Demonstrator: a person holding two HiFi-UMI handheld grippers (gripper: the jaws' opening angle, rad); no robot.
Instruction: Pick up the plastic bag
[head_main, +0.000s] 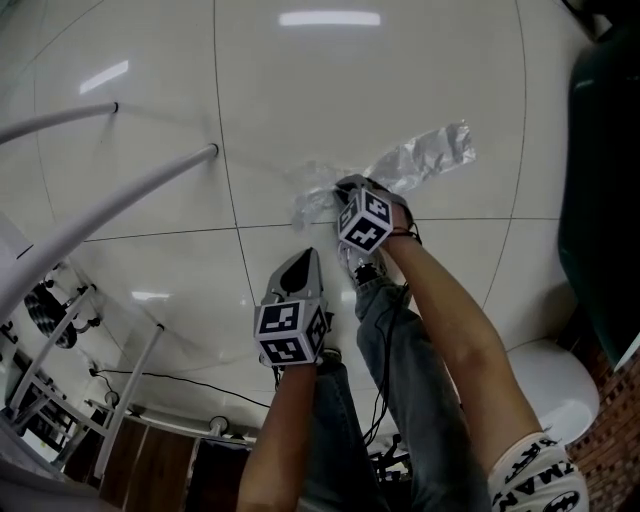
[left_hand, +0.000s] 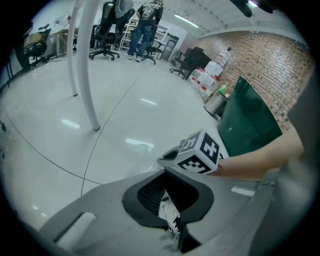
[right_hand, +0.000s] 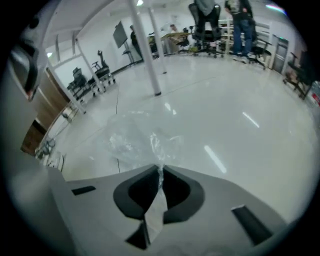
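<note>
Closest in, a bare forearm (head_main: 470, 350) runs up from the lower right of the head view to the right gripper (head_main: 345, 190), which sits just above the middle of the frame. Its jaws are clamped tight on the plastic bag (head_main: 420, 160): in the right gripper view a twisted strip of clear film passes straight between the two black pads. Beyond the pads, the rest of the bag lies crumpled on the floor (head_main: 150, 130). From above, the bag spreads from the gripper's tip toward the upper right, a see-through, wrinkled sheet on glossy white tiles.

Below and left of centre, the left gripper (head_main: 298, 262) hangs over a pair of legs in jeans (head_main: 400, 380). Its jaws stand apart and grip nothing. Through the gap, in the left gripper view, shows something white with dark markings that looks like a shoe (left_hand: 170, 215). That gripper is well clear of the bag.

White curved tubes (head_main: 110, 200) slant across the upper left of the head view, and a dark green panel (head_main: 600, 200) fills the right edge. Far back in the left gripper view are office chairs (left_hand: 105, 30), two standing people (left_hand: 145, 25) and a brick wall (left_hand: 270, 55).
</note>
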